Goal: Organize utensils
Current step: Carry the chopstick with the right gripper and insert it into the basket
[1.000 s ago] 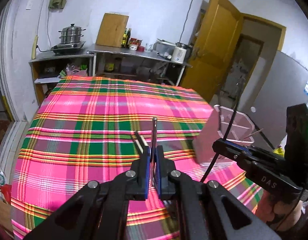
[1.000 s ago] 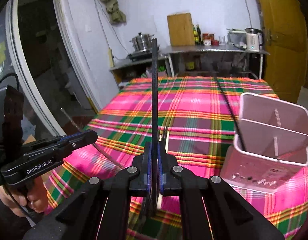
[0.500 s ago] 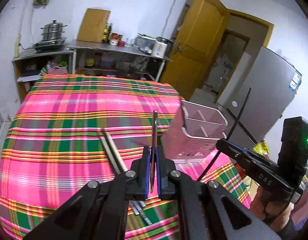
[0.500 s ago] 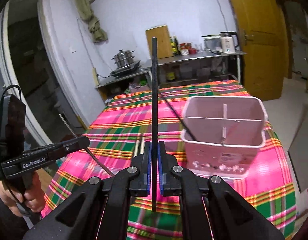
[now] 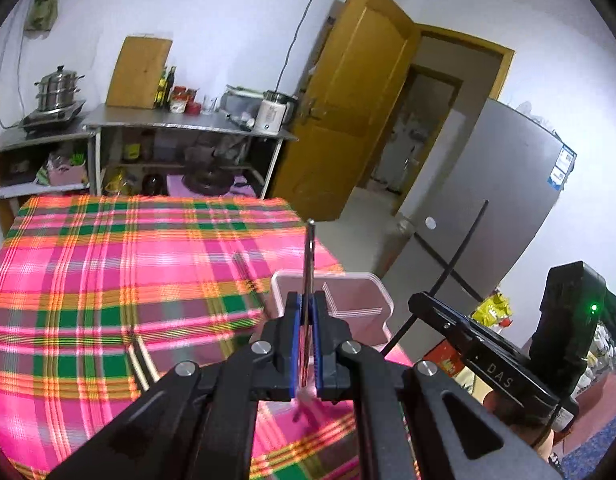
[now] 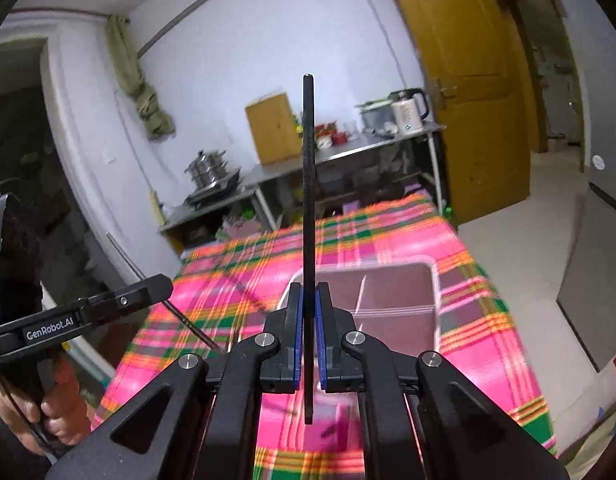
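Note:
My left gripper is shut on a thin metal chopstick that stands upright between its pads, above the pink divided utensil holder. My right gripper is shut on a black chopstick, also upright, right over the same holder. Each gripper shows in the other's view: the right one at the right, the left one at the left. A pair of chopsticks lies on the plaid cloth left of the holder.
The table wears a pink, green and orange plaid cloth. Behind it stands a metal shelf with a steamer pot, a cutting board, bottles and a kettle. A yellow door and a grey fridge are to the right.
Both grippers have moved toward the pink holder and now hover over it, each still holding its chopstick. The holder sits lower and more central in both views.

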`<state>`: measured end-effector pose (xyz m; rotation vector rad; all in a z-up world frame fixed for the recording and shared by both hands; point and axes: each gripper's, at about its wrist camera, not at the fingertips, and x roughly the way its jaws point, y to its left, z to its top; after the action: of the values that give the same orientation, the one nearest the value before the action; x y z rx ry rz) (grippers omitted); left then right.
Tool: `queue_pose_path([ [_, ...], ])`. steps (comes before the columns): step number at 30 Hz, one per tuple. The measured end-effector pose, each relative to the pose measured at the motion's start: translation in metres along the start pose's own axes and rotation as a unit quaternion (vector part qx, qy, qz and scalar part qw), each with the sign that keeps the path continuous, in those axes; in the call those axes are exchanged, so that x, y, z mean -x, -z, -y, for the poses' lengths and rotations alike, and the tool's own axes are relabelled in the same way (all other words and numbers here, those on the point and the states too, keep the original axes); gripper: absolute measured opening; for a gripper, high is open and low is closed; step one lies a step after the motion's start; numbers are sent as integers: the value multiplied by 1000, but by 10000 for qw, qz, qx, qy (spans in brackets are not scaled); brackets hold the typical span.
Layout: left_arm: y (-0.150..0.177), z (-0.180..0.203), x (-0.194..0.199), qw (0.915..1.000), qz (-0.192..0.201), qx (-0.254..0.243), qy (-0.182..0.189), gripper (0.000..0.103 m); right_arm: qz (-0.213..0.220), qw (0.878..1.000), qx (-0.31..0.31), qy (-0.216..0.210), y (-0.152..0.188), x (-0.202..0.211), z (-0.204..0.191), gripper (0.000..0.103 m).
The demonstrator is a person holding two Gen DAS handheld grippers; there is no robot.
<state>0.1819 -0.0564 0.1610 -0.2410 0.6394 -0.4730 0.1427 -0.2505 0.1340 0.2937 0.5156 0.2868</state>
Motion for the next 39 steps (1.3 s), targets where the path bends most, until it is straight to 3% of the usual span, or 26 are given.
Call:
queue_pose_path([
  [10, -23, 6, -36, 10000, 78, -60, -16, 6, 334, 9992, -209, 35, -27, -13, 16, 6],
  [23, 9, -9, -81, 9989, -444, -29, -129, 6, -142, 9997, -40, 199, 5, -55, 21, 6],
  [32, 25, -14, -81, 9983, -566, -65, -130, 8, -403, 9990, -49, 173, 16, -66, 24, 6],
  [39, 25, -13, -61, 9994, -315, -80, -116, 21, -355, 9989, 109, 278, 13, -55, 19, 12],
])
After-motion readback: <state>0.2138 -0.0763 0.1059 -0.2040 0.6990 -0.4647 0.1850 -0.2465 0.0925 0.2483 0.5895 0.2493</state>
